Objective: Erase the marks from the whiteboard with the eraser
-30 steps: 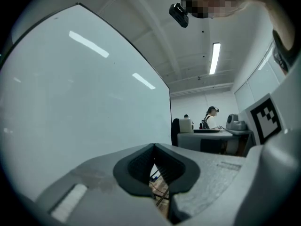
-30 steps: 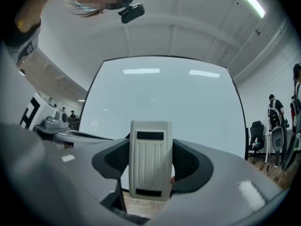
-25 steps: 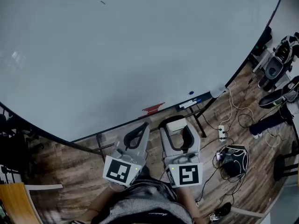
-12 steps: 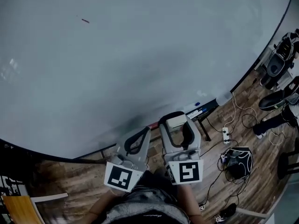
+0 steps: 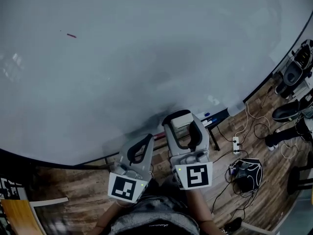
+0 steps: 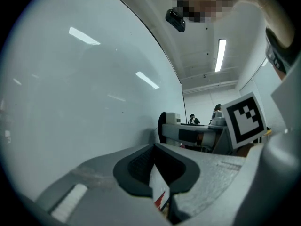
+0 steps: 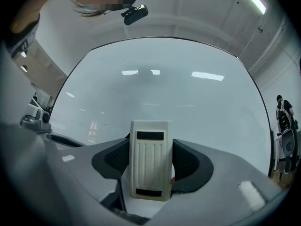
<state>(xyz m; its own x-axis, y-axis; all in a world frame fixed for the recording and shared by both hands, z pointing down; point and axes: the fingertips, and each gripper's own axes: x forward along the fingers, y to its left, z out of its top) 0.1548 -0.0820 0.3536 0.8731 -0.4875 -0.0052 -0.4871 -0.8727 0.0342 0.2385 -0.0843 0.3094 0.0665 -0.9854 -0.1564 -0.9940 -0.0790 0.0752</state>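
Note:
The whiteboard (image 5: pixel 146 43) fills most of the head view. A short red mark (image 5: pixel 71 35) sits on it at the upper left. My right gripper (image 5: pixel 178 116) is shut on a white ribbed eraser (image 5: pixel 182 123), held up before the board's lower edge. In the right gripper view the eraser (image 7: pixel 150 159) stands upright between the dark pads, with the board (image 7: pixel 164 93) ahead of it. My left gripper (image 5: pixel 148 138) is just left of the right one, shut with nothing in it. In the left gripper view its tips (image 6: pixel 154 147) meet, and the board (image 6: pixel 70 102) runs along the left.
A tray with markers (image 5: pixel 211 116) runs under the board's lower right edge. A power strip (image 5: pixel 235 143), cables and a black bag (image 5: pixel 247 170) lie on the wooden floor at right. Chairs (image 5: pixel 293 72) stand at far right. People (image 6: pixel 193 119) sit far off.
Both grippers have risen toward the board, and the right one now overlaps its lower edge. The red mark has slid left and down in the head view as the head turned.

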